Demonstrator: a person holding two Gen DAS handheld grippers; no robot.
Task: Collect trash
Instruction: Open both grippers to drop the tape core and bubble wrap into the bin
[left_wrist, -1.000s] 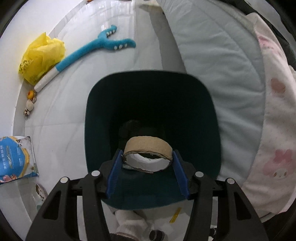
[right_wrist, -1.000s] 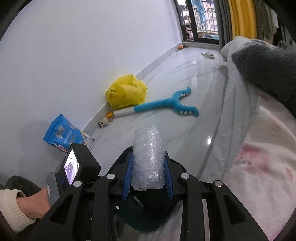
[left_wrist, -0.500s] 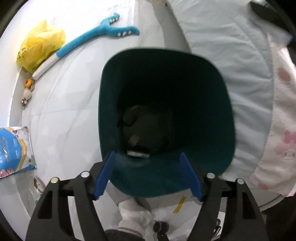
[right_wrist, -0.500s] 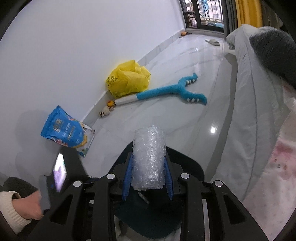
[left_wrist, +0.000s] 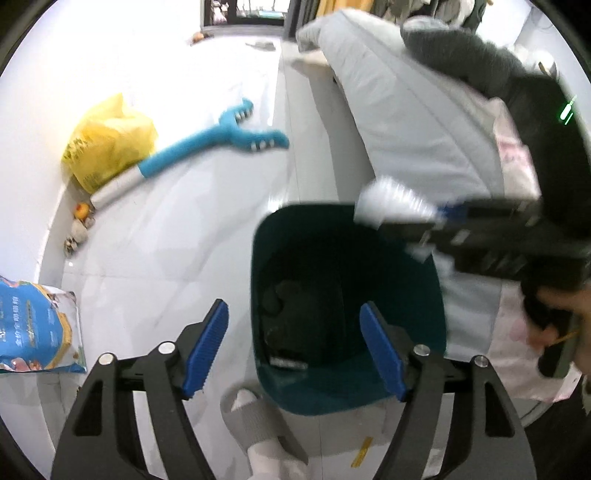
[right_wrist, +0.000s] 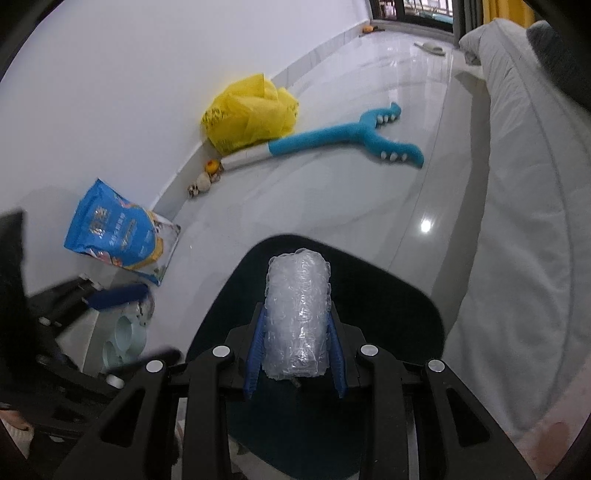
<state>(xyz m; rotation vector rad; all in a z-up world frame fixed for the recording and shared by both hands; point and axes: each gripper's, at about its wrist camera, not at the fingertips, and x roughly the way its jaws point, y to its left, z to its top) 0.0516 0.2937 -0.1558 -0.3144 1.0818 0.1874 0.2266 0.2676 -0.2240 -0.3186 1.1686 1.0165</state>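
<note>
A dark teal trash bin (left_wrist: 424, 354) stands on the white floor beside the bed; dark items lie at its bottom. My left gripper (left_wrist: 293, 349) is open and empty, low over the bin's near left side. My right gripper (right_wrist: 295, 356) is shut on a roll of clear bubble wrap (right_wrist: 298, 314) and holds it above the bin's opening (right_wrist: 406, 306). In the left wrist view the right gripper (left_wrist: 436, 218) reaches in from the right, with the bubble wrap (left_wrist: 388, 201) over the bin's far rim.
A yellow plastic bag (left_wrist: 107, 140), a blue plush toy (left_wrist: 207, 142) and small shells lie by the wall. A blue pet-food bag (left_wrist: 33, 328) lies at left. The bed with a grey cover (left_wrist: 406, 110) stands at right. My slippered foot (left_wrist: 258, 417) is near the bin.
My left gripper opened and let the cardboard tape roll fall into the bin, then drew back to the left. My right gripper moved over the bin with the bubble wrap.
</note>
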